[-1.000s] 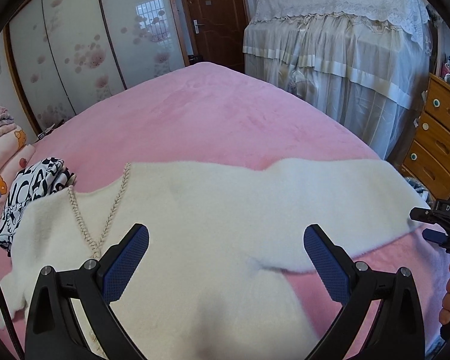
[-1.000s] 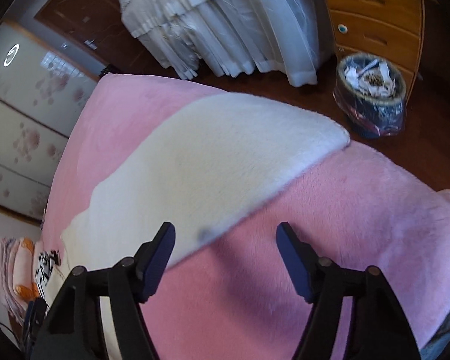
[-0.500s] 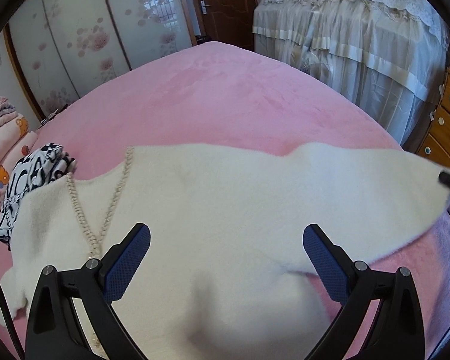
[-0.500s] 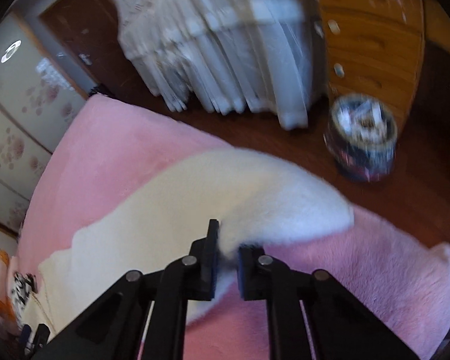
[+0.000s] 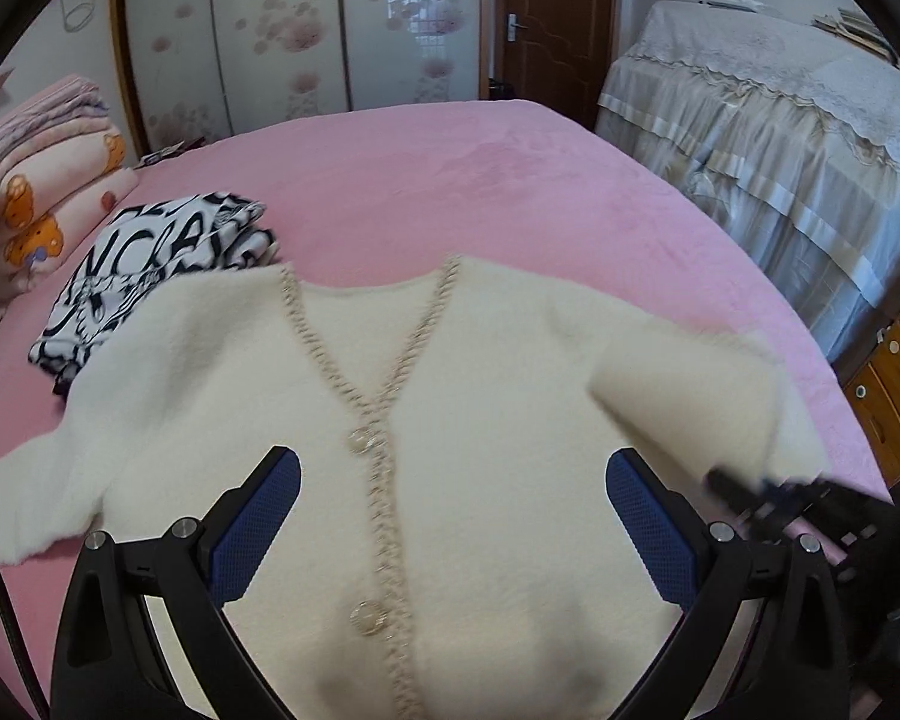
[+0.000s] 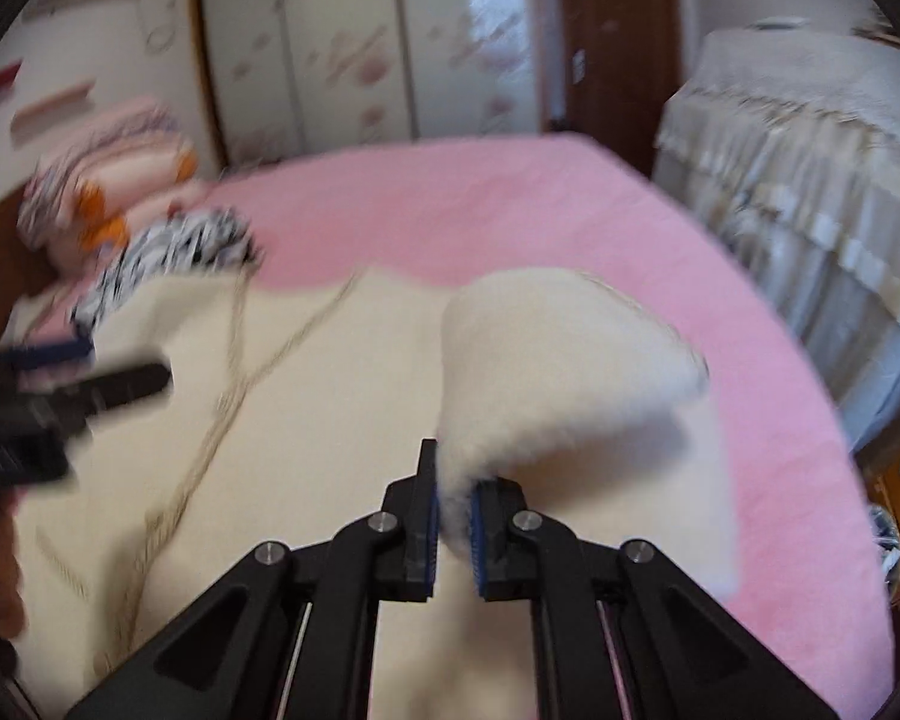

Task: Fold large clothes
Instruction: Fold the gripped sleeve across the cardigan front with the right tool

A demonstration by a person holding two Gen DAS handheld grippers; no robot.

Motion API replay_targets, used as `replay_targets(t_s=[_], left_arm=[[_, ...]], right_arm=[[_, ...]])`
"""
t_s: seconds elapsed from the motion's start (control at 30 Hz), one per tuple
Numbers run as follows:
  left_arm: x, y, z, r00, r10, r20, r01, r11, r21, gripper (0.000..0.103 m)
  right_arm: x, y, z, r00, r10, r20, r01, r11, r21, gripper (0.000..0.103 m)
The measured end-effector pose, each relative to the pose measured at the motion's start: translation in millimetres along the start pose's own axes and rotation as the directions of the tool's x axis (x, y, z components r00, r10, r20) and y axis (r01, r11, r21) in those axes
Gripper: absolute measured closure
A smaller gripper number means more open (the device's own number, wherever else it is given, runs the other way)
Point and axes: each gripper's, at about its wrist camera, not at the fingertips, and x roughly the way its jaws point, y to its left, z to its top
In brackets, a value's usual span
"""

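A fluffy cream cardigan (image 5: pixel 480 396) with a braided trim and round buttons lies front-up on the pink bed (image 5: pixel 450 180). My left gripper (image 5: pixel 450 516) is open and empty, hovering over the cardigan's button line. My right gripper (image 6: pixel 453 510) is shut on the cuff of the cardigan's right sleeve (image 6: pixel 564 372) and holds it lifted and curled over the body. The right gripper also shows blurred at the right edge of the left wrist view (image 5: pixel 768 495). The left sleeve (image 5: pixel 48 480) lies spread out flat.
A folded black-and-white garment (image 5: pixel 150 270) lies by the cardigan's left shoulder. Stacked pink quilts (image 5: pixel 42 180) sit at the far left. A covered bed (image 5: pixel 780 150) and a wooden dresser (image 5: pixel 894 384) stand to the right of the pink bed.
My right gripper shut on the right sleeve's cuff, lifted it and swung it in over the cardigan's body. The left gripper stayed open and shifted toward the button line.
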Motion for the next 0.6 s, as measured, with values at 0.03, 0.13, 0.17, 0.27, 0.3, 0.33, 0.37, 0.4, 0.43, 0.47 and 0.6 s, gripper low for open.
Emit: replay_targets(t_s=[0.03,0.13,0.17,0.27,0.3,0.33,0.37,0.4,0.43,0.47,0.6], left_arm=[[1.5,6.8,-3.5,1.000,0.004,-0.010,-0.004,1.000,-0.005,0.001],[7.0,19.8,-9.5,1.000,0.000,-0.031,-0.001,1.000,-0.020,0.001],[8.6,23.3,-11.5,0.999,-0.004,-0.036,0.003,1.000,-0.024,0.001],[11.6,25.2,-14.8,0.999,-0.013,-0.036,0.012,1.000,-0.023,0.001],[11.5,24.2,-15.3,0.999,-0.018,-0.035,0.017,1.000,-0.020,0.001],[11.6,22.3,-15.2,0.999,-0.023,-0.034,0.022,1.000,-0.019,0.001],[12.0,20.6,-15.2,0.999,-0.031,-0.034,0.030,0.999,-0.013,0.001],[12.5,18.0,-15.0,0.999,-0.037,-0.036,0.036,0.999,-0.006,0.001],[12.9,14.4,-15.6,0.998,-0.042,-0.039,0.042,0.999,0.000,0.001],[13.1,11.0,-15.2,0.998,-0.049,-0.042,0.050,0.999,0.004,0.001],[16.4,-4.3,-16.0,0.996,-0.070,-0.056,0.072,0.997,0.032,0.001]], right_arm=[[10.2,6.7,-7.3,0.999,-0.001,-0.035,0.000,1.000,-0.012,0.092],[21.8,25.9,-26.4,0.996,-0.046,-0.079,0.042,0.998,-0.047,0.086],[21.4,25.9,-29.0,0.996,-0.033,-0.086,0.029,0.999,-0.042,0.084],[11.8,27.1,-31.4,0.997,-0.009,-0.076,0.008,1.000,-0.024,0.064],[6.8,27.0,-29.5,0.998,-0.017,-0.064,0.016,0.999,-0.028,0.059],[2.9,30.2,-25.9,0.998,-0.028,-0.053,0.026,0.999,-0.034,0.055],[-2.4,31.2,-26.2,0.999,-0.032,-0.043,0.031,0.999,-0.037,0.054],[-8.6,30.9,-26.2,0.999,-0.031,-0.034,0.029,0.999,-0.036,0.053],[-10.2,32.1,-22.0,0.999,-0.028,-0.028,0.027,0.999,-0.031,0.053],[-13.4,32.4,-20.0,1.000,-0.022,-0.022,0.021,1.000,-0.022,0.053],[-31.0,27.3,-20.7,1.000,0.009,0.009,-0.009,1.000,0.028,0.052]])
